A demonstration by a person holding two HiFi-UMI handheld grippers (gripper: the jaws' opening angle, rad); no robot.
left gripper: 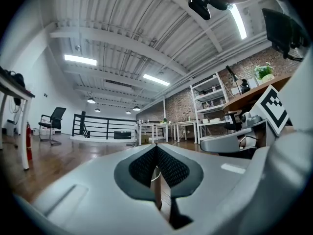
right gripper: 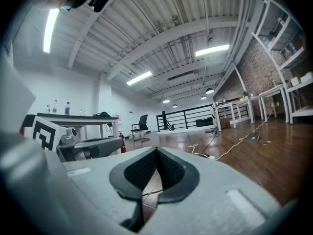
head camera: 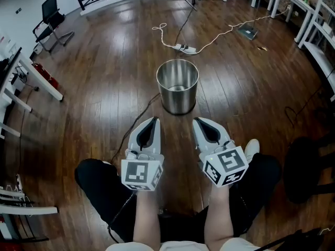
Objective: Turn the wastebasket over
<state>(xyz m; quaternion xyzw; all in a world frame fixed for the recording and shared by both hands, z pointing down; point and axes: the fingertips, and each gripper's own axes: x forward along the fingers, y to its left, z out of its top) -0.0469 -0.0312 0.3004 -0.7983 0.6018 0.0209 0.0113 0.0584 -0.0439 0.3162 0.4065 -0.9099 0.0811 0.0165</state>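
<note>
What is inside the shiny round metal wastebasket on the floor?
The shiny round metal wastebasket looks empty: only its bare reflective bottom shows. Its near inner wall is hidden behind the rim.

you are looking down at a dark wooden floor [head camera: 104, 77] where a steel wastebasket [head camera: 178, 90] is standing upright, a white cable [head camera: 225, 34] and power strip [head camera: 187, 49] lying beyond it.

I count one shiny round steel wastebasket [head camera: 178, 85]. There are two grey plastic grippers, the left gripper [head camera: 153, 120] and the right gripper [head camera: 198, 121]. I also see one black office chair [head camera: 51, 17] and one white power strip [head camera: 187, 49].
</note>
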